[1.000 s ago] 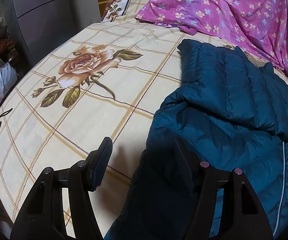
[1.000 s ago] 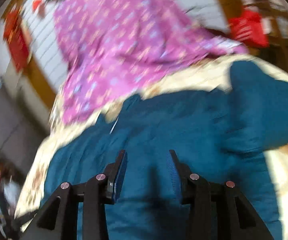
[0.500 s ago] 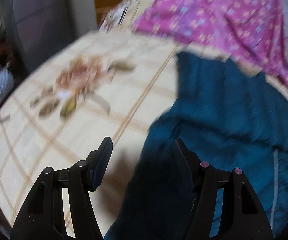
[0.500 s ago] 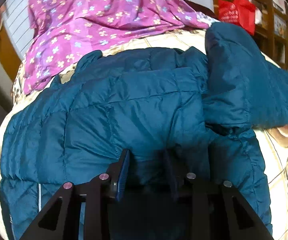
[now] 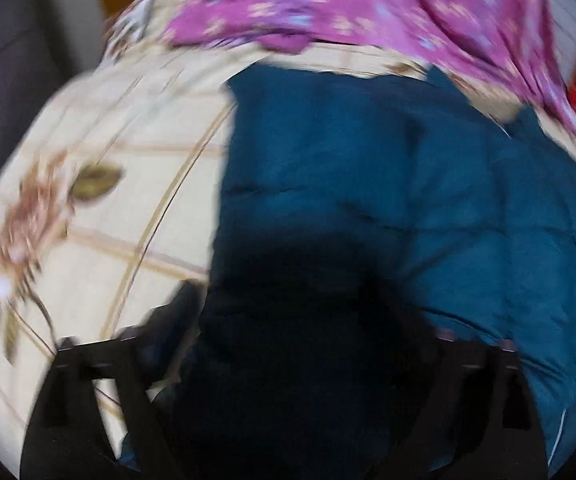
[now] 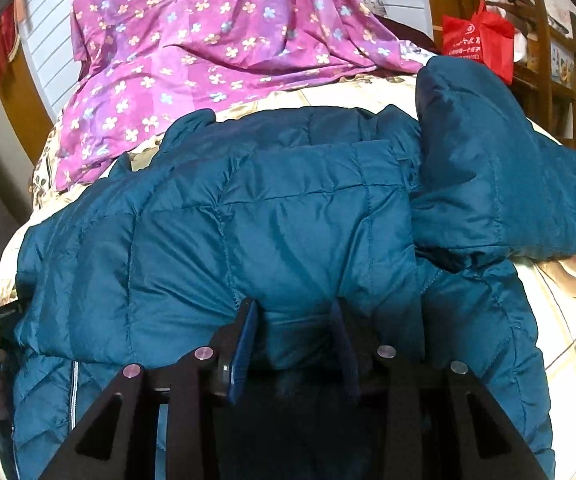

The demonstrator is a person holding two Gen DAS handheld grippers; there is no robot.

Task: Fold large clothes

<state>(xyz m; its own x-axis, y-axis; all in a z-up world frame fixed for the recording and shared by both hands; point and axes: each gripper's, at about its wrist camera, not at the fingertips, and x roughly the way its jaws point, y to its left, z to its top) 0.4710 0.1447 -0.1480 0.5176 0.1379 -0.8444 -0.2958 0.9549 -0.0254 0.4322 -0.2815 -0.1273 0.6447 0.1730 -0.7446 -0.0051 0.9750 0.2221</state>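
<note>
A large teal quilted down jacket [image 6: 272, 224] lies spread on a cream bed sheet with rose prints [image 5: 100, 208]. One side is folded over its middle, and a sleeve [image 6: 499, 184] lies at the right. My right gripper [image 6: 293, 322] has a bulge of the jacket's near edge between its fingers, which stand partly apart. In the blurred left wrist view the jacket [image 5: 367, 184] fills the middle and right. My left gripper [image 5: 288, 320] sits over the jacket's dark near edge, fingers wide apart; its right finger is lost in shadow.
A purple flowered sheet [image 6: 216, 48] lies heaped at the far side of the bed, also in the left wrist view [image 5: 367, 4]. A red bag [image 6: 479, 44] hangs by wooden furniture at the far right. Grey cabinets stand off the bed's left side.
The left gripper has swung right and forward, so the jacket now fills its view. The right gripper has dropped onto the jacket's near edge and fabric has come between its fingers.
</note>
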